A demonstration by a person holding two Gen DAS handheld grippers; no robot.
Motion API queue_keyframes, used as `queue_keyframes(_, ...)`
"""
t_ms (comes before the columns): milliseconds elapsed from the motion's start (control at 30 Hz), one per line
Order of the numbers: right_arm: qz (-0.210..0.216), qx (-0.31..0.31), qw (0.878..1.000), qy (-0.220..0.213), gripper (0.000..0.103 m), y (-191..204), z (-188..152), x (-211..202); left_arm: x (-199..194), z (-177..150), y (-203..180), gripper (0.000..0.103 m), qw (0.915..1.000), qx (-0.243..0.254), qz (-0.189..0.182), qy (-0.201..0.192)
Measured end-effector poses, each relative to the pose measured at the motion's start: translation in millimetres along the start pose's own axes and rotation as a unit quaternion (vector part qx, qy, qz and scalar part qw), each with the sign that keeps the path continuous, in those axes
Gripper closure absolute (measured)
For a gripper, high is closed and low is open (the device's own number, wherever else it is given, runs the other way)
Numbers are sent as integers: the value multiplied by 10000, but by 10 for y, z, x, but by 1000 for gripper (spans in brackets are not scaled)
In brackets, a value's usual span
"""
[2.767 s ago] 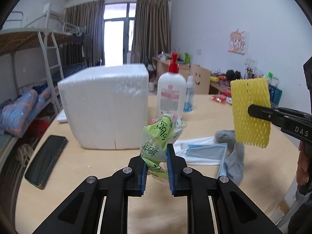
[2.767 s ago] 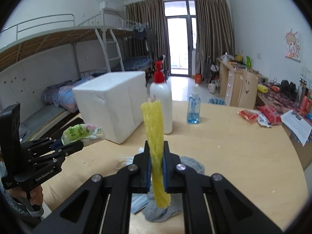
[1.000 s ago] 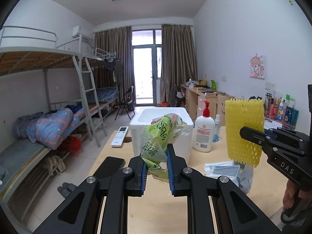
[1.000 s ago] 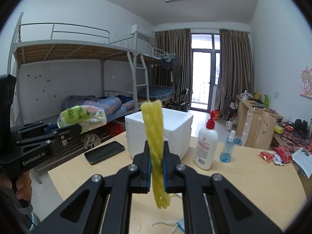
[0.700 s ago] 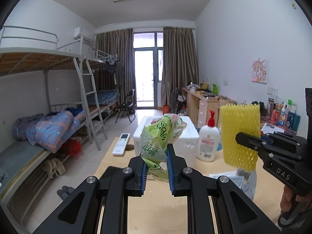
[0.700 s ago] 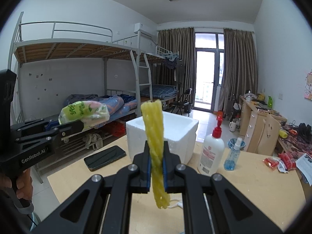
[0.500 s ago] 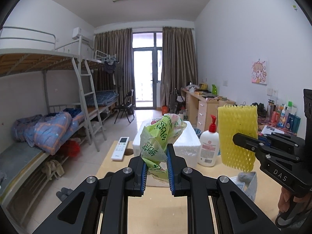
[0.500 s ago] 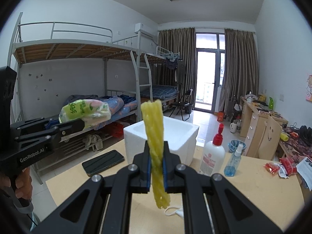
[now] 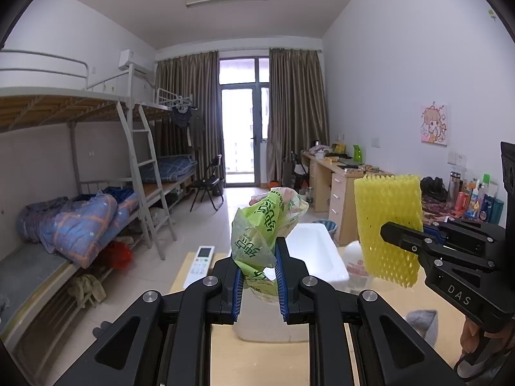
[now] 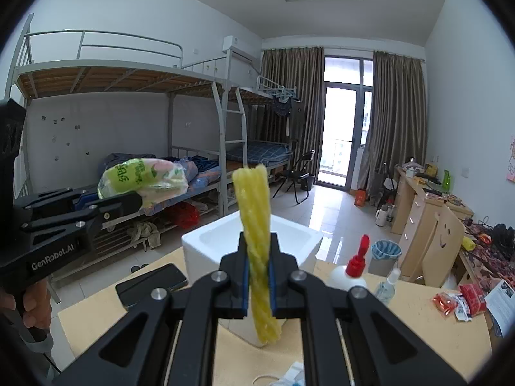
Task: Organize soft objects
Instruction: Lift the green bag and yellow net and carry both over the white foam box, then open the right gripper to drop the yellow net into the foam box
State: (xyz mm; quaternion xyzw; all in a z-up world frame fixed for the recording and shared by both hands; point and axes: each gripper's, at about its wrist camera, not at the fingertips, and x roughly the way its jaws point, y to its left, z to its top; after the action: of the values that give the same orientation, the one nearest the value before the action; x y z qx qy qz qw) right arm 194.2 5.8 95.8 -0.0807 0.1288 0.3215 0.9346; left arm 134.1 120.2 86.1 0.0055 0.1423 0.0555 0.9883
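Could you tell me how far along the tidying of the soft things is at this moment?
Nothing shows inside the white foam box yet. In hand: the left gripper holds the green plastic bag, the right gripper the yellow foam net. Left: both, plus the grey cloth on the table.

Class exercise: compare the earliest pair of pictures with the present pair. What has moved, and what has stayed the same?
Both grippers have risen: the white foam box, seen side-on before, now sits lower and shows its open hollow. Nothing was let go: the left gripper still clamps the green plastic bag, and the right gripper still clamps the yellow foam net.
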Motion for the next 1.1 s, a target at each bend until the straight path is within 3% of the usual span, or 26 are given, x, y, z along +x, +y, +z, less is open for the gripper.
queue_keyframes(433, 81, -23, 9998, 160, 91, -80, 139, 458, 372, 123, 104, 84, 9999, -31, 148, 73)
queue_keyframes(1100, 484, 74, 9972, 562, 91, -66, 114, 1075, 482, 64, 323, 84, 9976, -177, 643, 208)
